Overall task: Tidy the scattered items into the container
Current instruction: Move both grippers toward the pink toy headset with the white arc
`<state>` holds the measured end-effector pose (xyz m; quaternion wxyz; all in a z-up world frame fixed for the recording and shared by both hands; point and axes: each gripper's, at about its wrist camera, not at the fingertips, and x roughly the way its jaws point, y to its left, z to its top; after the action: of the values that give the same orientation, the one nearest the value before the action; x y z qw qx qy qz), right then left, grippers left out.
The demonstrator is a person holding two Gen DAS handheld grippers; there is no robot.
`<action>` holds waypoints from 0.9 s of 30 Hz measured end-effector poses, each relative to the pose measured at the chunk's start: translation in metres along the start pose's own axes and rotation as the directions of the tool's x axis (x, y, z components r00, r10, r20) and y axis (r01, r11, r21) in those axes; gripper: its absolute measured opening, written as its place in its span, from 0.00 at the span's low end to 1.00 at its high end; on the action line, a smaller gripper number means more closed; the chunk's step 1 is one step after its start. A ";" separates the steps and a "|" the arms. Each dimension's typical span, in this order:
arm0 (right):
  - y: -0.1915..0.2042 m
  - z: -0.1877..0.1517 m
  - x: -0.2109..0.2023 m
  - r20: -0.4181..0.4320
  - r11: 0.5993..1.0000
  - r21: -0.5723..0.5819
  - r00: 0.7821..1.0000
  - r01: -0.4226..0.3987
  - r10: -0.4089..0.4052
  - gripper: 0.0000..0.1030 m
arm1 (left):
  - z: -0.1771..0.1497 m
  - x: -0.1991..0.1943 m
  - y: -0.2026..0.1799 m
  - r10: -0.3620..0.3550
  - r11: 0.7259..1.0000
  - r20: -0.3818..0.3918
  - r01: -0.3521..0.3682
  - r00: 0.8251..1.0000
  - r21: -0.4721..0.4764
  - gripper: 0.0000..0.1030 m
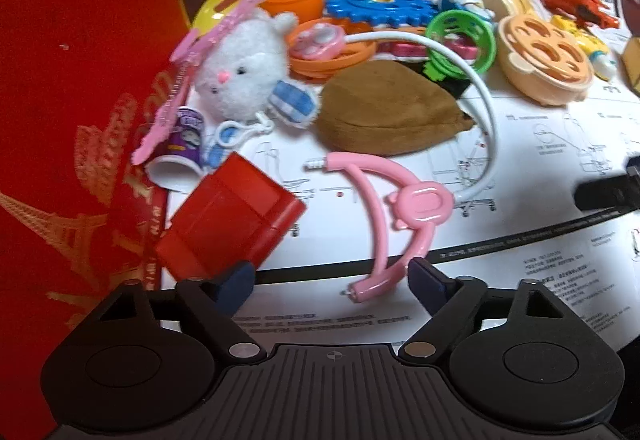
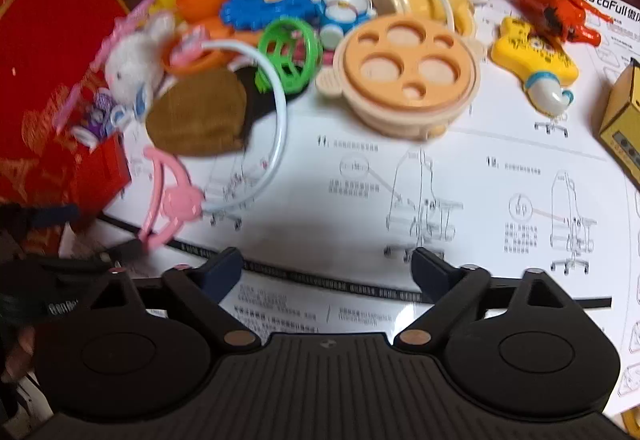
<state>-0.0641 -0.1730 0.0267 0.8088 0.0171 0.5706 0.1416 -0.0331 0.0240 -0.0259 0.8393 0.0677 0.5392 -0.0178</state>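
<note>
Toys crowd a white instruction sheet [image 2: 360, 180] beside a red box [image 1: 80, 80]; both grippers' jaws apart.

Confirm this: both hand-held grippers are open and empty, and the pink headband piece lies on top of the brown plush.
Not quite. The pink headband piece lies on the white instruction sheet, apart from the brown plush; the left wrist view shows it. The left hand-held gripper and right hand-held gripper are indeed open and empty.
</note>
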 end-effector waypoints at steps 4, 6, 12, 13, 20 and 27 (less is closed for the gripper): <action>-0.003 0.020 0.007 0.022 0.999 0.016 0.999 -0.037 0.037 0.68 | 0.000 0.004 -0.006 -0.045 0.999 0.013 0.045 0.999 0.026 0.82; -0.004 0.029 0.012 0.028 0.998 0.021 0.998 -0.051 0.051 0.67 | 0.001 0.008 -0.008 -0.060 0.998 0.009 0.060 0.998 0.033 0.80; -0.002 0.051 0.037 0.026 0.998 0.007 0.998 -0.059 0.059 0.49 | 0.001 0.019 -0.008 -0.092 0.995 -0.016 0.092 0.996 0.035 0.72; -0.002 0.056 0.041 0.028 0.998 0.012 0.998 -0.062 0.061 0.47 | 0.001 0.019 -0.009 -0.091 0.995 -0.014 0.092 0.996 0.041 0.71; 0.005 0.079 0.062 0.021 0.994 -0.011 0.994 -0.106 0.107 0.25 | 0.002 0.018 -0.005 -0.092 0.996 -0.004 0.092 0.996 0.022 0.43; 0.014 0.065 0.062 0.036 0.997 -0.046 0.997 -0.061 0.062 0.09 | 0.003 0.017 -0.010 -0.103 0.994 -0.012 0.104 0.995 0.031 0.43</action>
<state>0.0125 -0.1355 -0.0054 0.8148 0.0190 0.5511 0.1789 -0.0241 0.0146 -0.0405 0.8332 0.0529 0.5461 -0.0693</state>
